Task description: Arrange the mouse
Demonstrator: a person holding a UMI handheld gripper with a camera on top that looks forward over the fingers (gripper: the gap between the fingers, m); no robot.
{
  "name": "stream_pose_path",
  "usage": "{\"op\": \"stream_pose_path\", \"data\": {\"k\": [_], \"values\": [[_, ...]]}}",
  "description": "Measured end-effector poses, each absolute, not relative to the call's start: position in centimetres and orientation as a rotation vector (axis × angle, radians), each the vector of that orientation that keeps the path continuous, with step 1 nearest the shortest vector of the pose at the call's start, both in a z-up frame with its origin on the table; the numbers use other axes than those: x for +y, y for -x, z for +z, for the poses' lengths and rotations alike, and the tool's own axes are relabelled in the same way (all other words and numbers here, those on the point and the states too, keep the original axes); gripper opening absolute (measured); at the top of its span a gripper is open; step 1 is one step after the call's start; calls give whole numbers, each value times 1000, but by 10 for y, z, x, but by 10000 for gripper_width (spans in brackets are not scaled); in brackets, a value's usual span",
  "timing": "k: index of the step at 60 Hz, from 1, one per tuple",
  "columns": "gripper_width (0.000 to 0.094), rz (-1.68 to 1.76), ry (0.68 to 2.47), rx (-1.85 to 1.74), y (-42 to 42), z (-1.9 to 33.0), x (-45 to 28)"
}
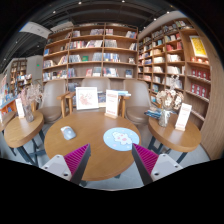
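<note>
A small pale grey mouse (68, 132) lies on the round wooden table (100, 155), left of a round light-blue mouse mat (121, 138) with a white picture on it. My gripper (110, 160) hangs above the table's near part, open, with nothing between its magenta pads (76, 157). The mouse is beyond the left finger, the mat just ahead between the fingers and nearer the right one.
Two upright cards (87, 98) stand at the table's far edge. Smaller round tables stand at left (20, 128) and right (178, 135), the right one bearing a vase and a card. Chairs and tall bookshelves (95, 55) fill the room behind.
</note>
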State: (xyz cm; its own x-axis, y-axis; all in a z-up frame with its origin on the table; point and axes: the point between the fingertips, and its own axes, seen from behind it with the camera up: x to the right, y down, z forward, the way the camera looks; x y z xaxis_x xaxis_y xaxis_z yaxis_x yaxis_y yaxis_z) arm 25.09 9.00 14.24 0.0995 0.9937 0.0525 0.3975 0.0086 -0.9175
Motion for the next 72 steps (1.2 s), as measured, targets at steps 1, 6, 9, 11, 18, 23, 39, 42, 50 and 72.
{"op": "stream_pose_path", "data": {"k": [1, 6, 9, 11, 18, 23, 39, 42, 50, 72], "values": [[859, 882, 1527, -1433, -259, 150, 89], [857, 890, 1513, -1452, -256, 152, 76], [857, 897, 1506, -1461, -252, 152, 63], [859, 901, 1504, -1468, -250, 153, 53], [856, 932, 1498, -1500, -237, 144, 16], [857, 945, 1492, -1523, -230, 139, -10], [853, 959, 1488, -1582, -196, 112, -71], [856, 960, 1496, -1585, -186, 104, -79], [856, 973, 1510, -1588, -156, 82, -95], [853, 952, 1521, -1613, -82, 35, -122]]}}
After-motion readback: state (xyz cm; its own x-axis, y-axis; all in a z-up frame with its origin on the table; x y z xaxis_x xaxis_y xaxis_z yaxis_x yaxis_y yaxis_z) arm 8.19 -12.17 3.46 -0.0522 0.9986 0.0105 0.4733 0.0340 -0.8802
